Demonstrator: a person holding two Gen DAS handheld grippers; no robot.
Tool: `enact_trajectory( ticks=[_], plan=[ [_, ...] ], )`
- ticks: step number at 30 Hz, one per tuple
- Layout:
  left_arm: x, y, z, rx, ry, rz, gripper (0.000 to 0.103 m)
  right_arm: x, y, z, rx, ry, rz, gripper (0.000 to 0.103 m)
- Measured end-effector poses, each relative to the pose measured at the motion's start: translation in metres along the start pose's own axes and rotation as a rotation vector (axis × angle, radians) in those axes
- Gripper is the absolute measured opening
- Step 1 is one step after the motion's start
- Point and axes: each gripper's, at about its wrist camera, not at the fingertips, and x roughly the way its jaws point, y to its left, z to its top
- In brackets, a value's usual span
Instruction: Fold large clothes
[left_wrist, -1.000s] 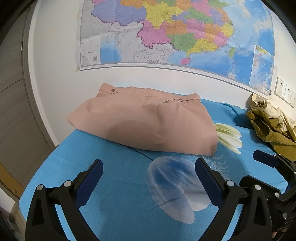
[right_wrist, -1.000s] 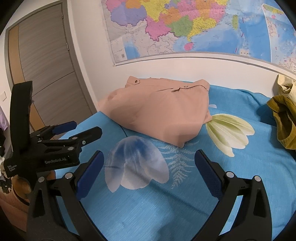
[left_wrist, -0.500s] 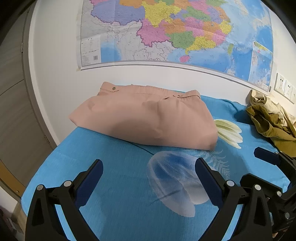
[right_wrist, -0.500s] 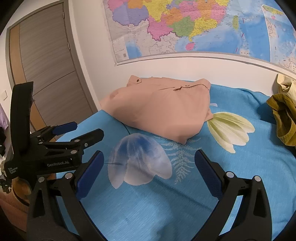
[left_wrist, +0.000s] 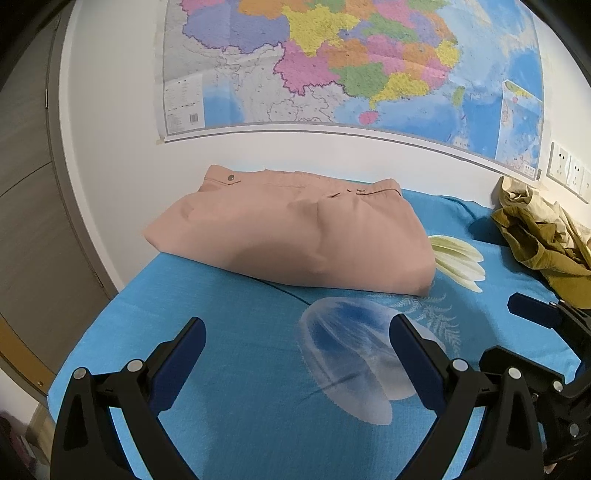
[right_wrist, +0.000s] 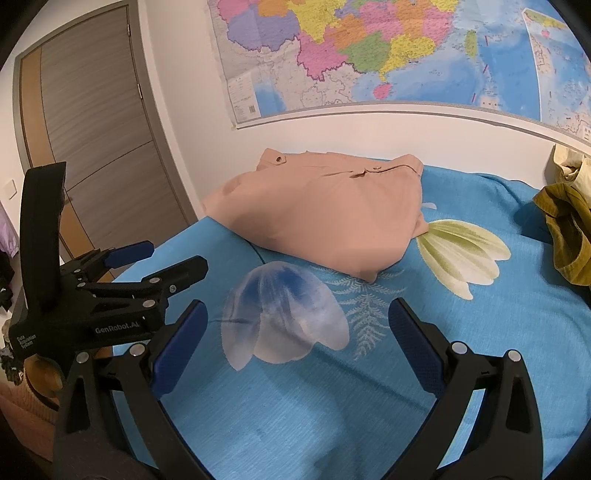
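Grippers, left (left_wrist: 297, 345) and right (right_wrist: 297, 326), both spread wide and empty, have drawn slightly back over the last second from the folded pink garment (left_wrist: 295, 236) resting near the bedspread (left_wrist: 240, 406) far edge by the wall, suggesting this fold is finished and the crumpled olive garment (left_wrist: 543, 240) comes next.

Folded salmon-pink garment (left_wrist: 295, 242), neat flat rectangle, snap-buttoned edge at far side by wall, crumpled olive garment (left_wrist: 546, 240) far right
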Motion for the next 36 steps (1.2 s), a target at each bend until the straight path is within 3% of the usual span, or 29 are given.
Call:
enact_trajectory(
  ticks=[36],
  plan=[
    [-0.0015,-0.0027,-0.003,0.008,0.003,-0.01,0.096,-0.0059,0.0004,-0.0025,0.006,-0.012,-0.008,0.097]
  ],
)
